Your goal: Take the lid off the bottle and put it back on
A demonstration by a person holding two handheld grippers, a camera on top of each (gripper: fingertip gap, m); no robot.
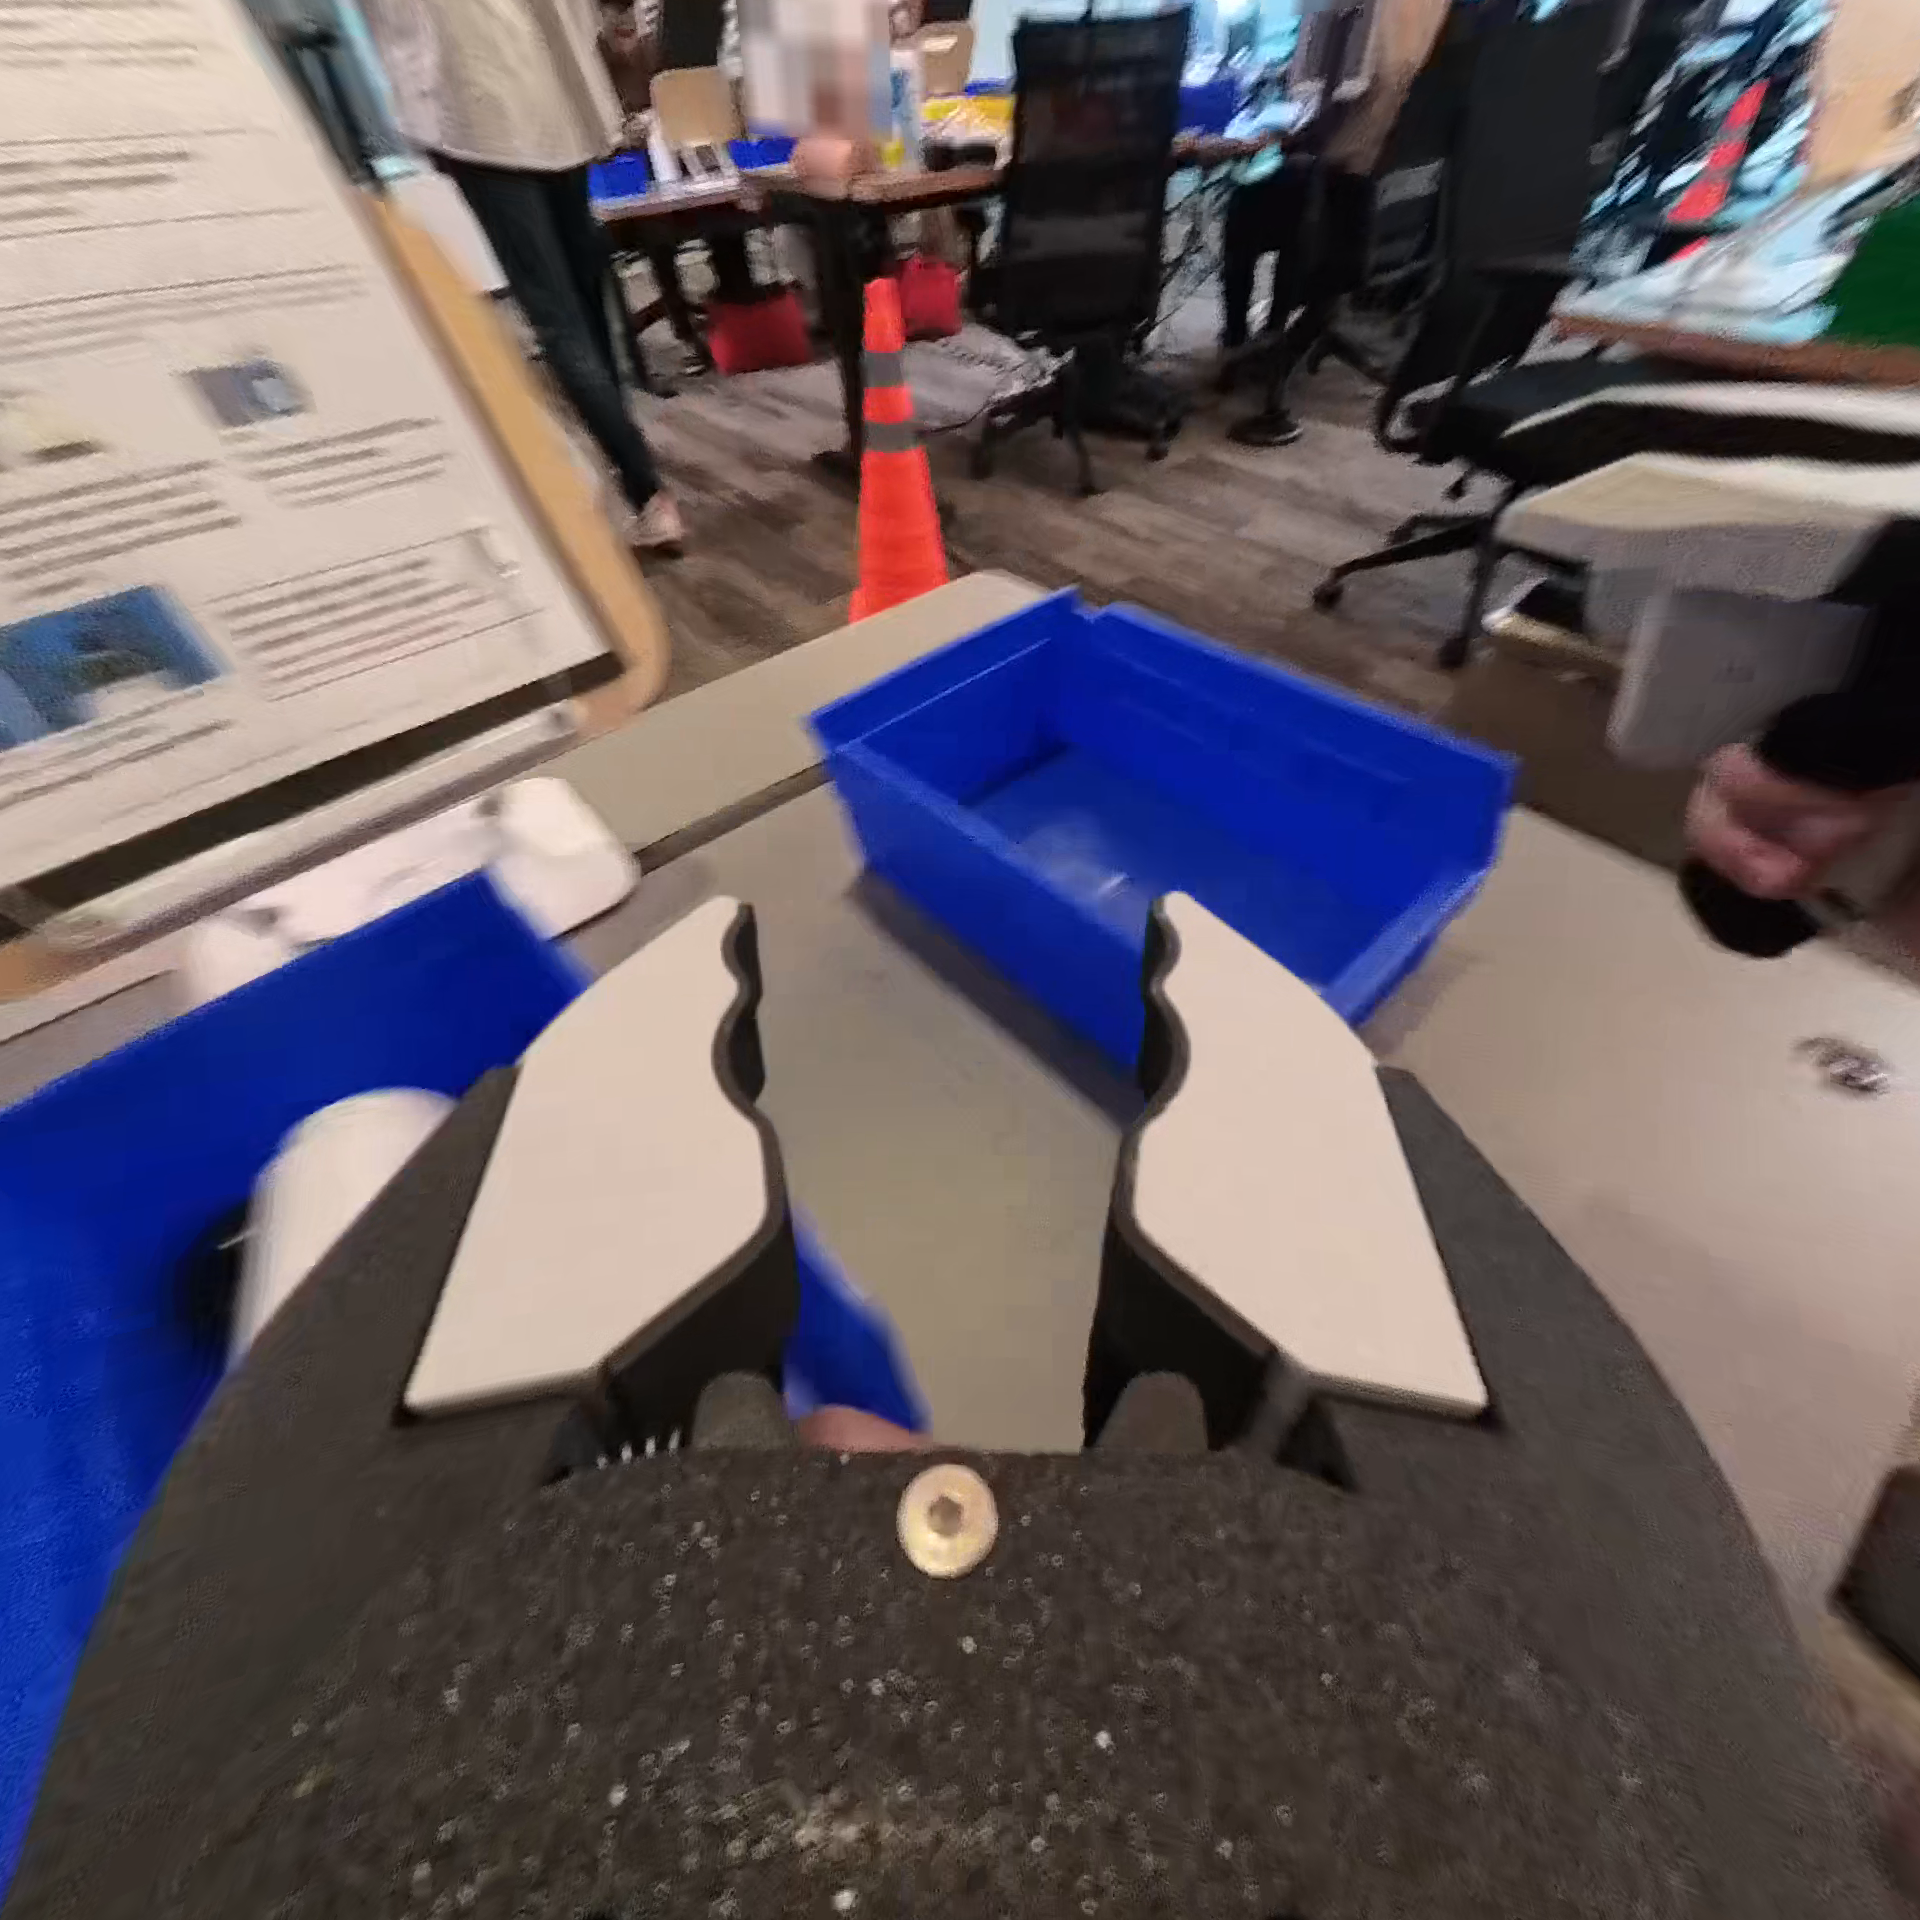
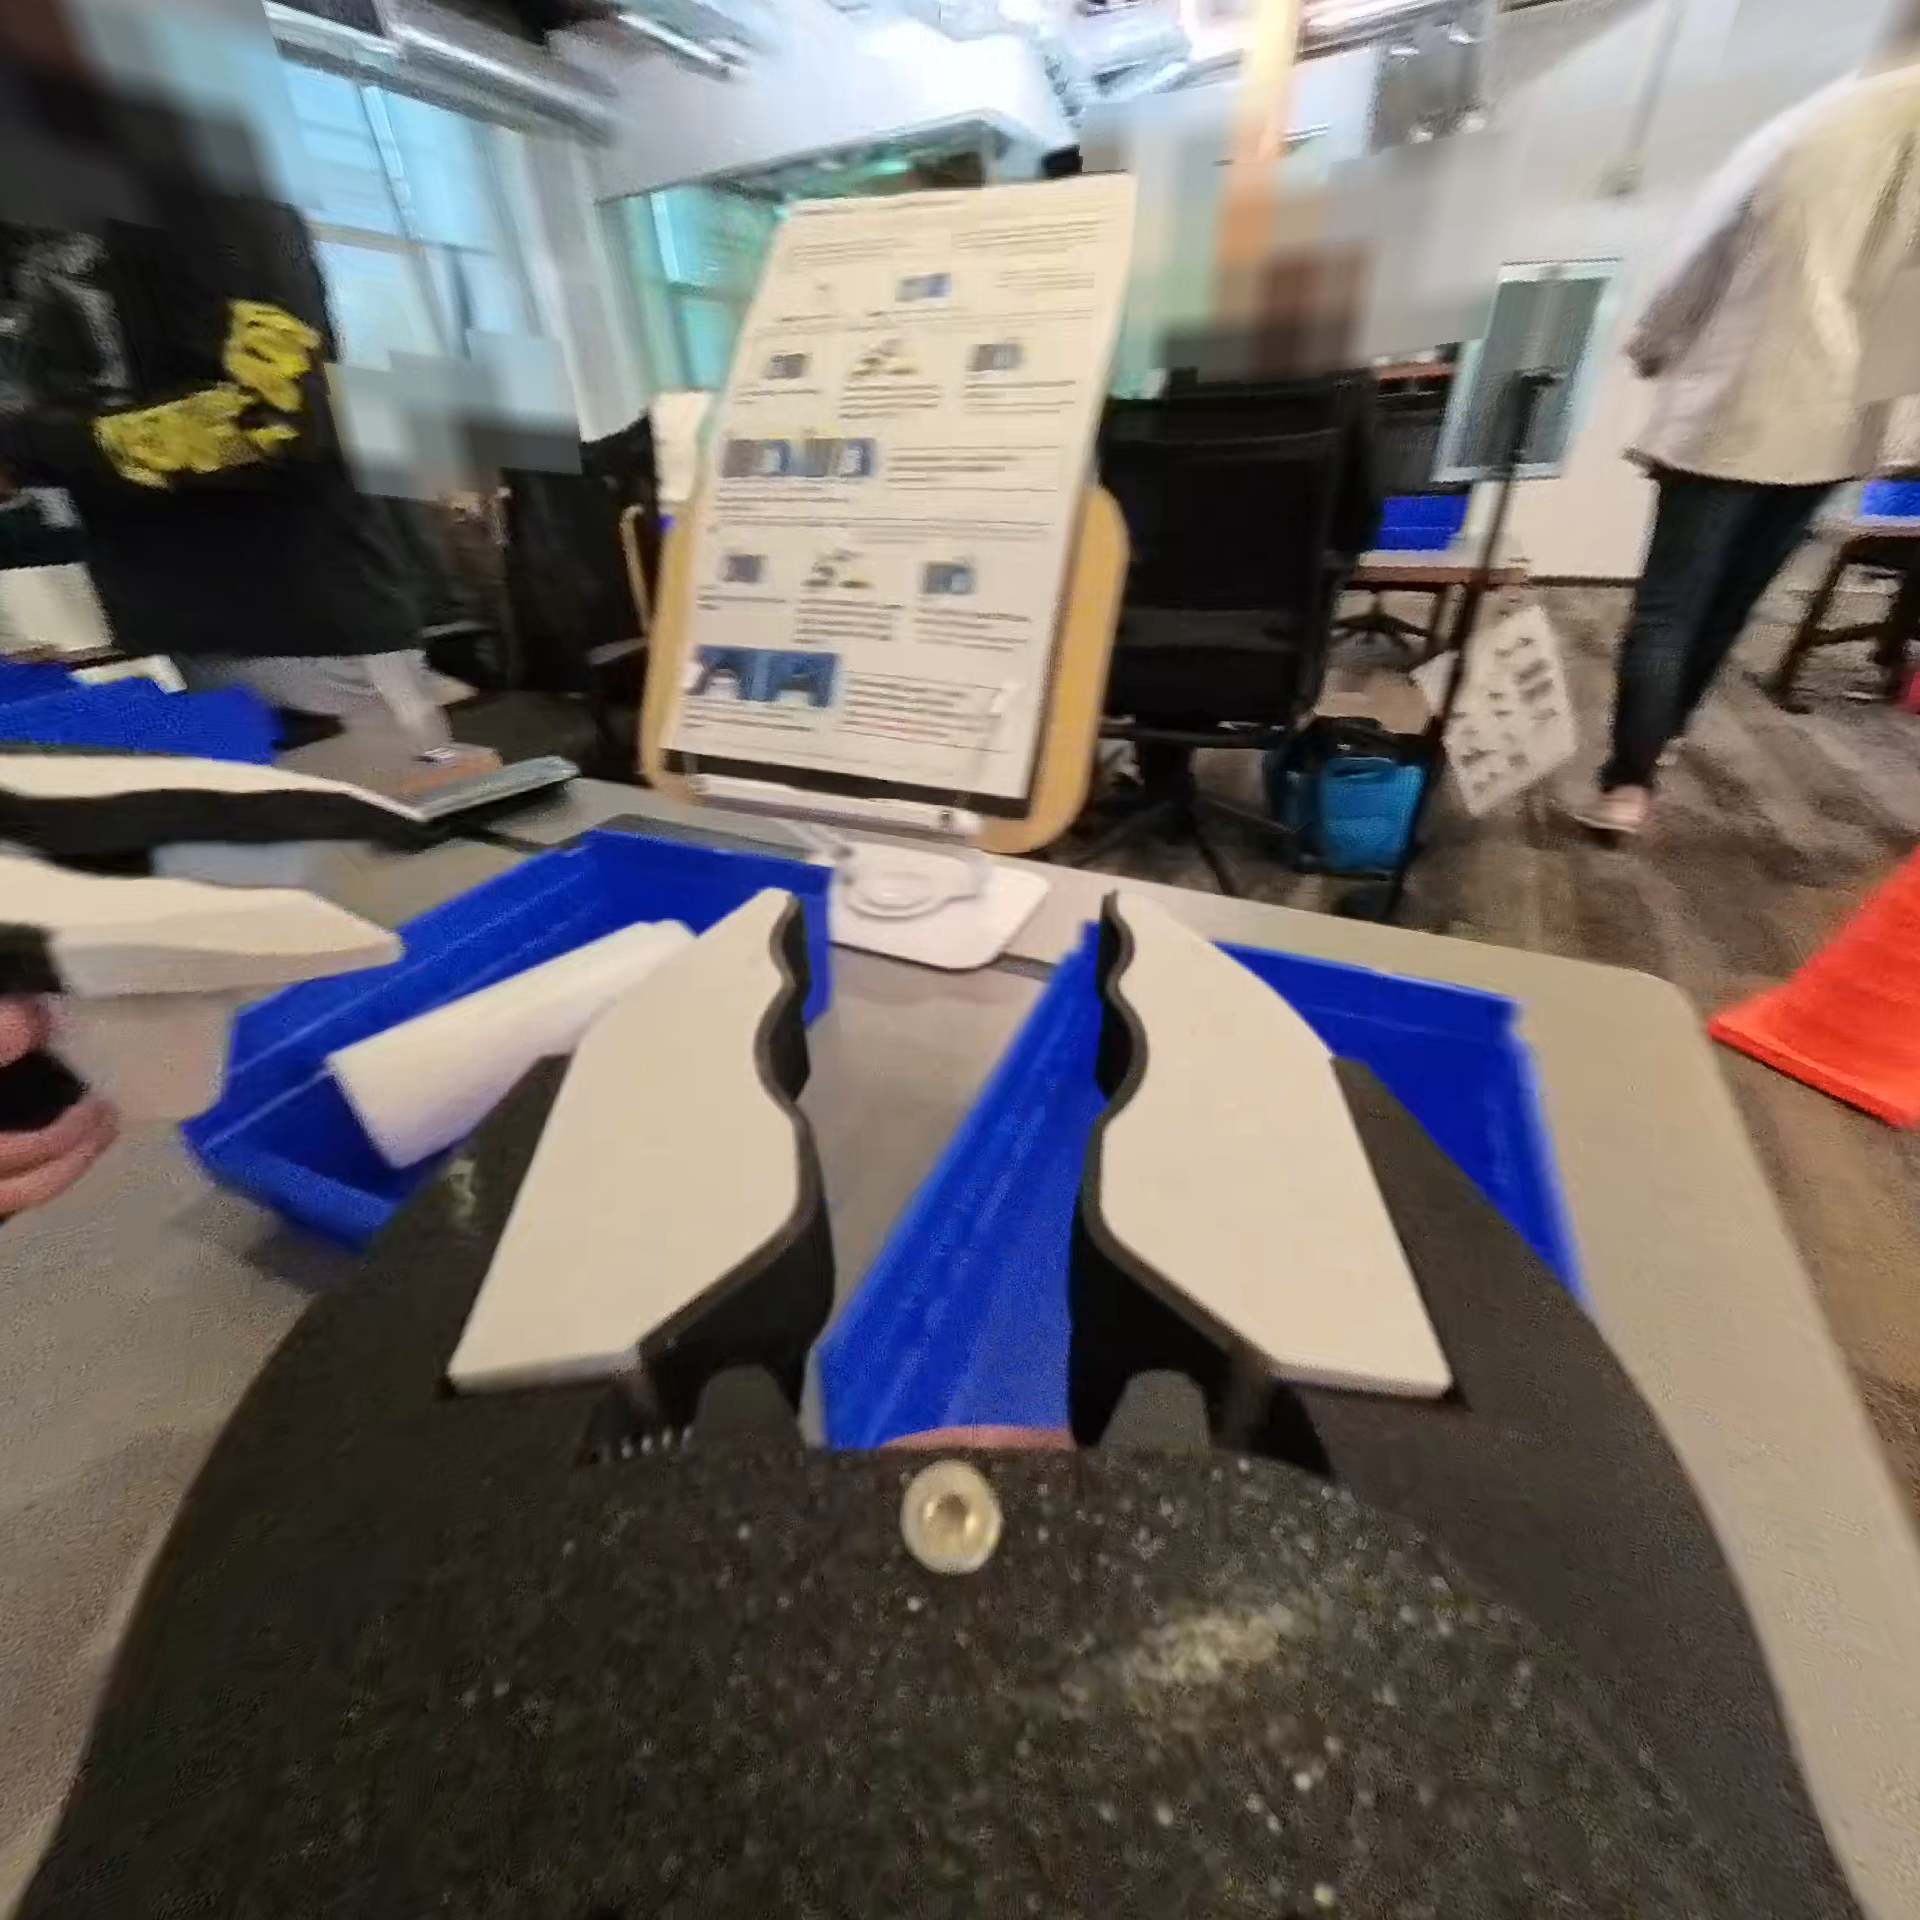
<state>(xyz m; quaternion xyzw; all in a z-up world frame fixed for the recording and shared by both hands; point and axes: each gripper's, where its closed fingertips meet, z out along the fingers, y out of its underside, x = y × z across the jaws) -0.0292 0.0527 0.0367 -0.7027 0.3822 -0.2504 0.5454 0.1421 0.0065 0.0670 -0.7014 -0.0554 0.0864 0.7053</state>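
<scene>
white bottle lies tilted in blue bin; each hand-held gripper gapes wide, holding nothing.

I see the white bottle at lower left partly hidden behind my left gripper; the poster is blurred and cropped.

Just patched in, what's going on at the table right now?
Both tongs are open and hold nothing. The left tongs hover over bare table between two blue bins: a left bin with a white bottle lying in it, and a right bin that looks empty. The right tongs point toward the gap between the bins, facing a poster stand. The bottle is untouched; the frames are too blurred to make out its lid.
</scene>
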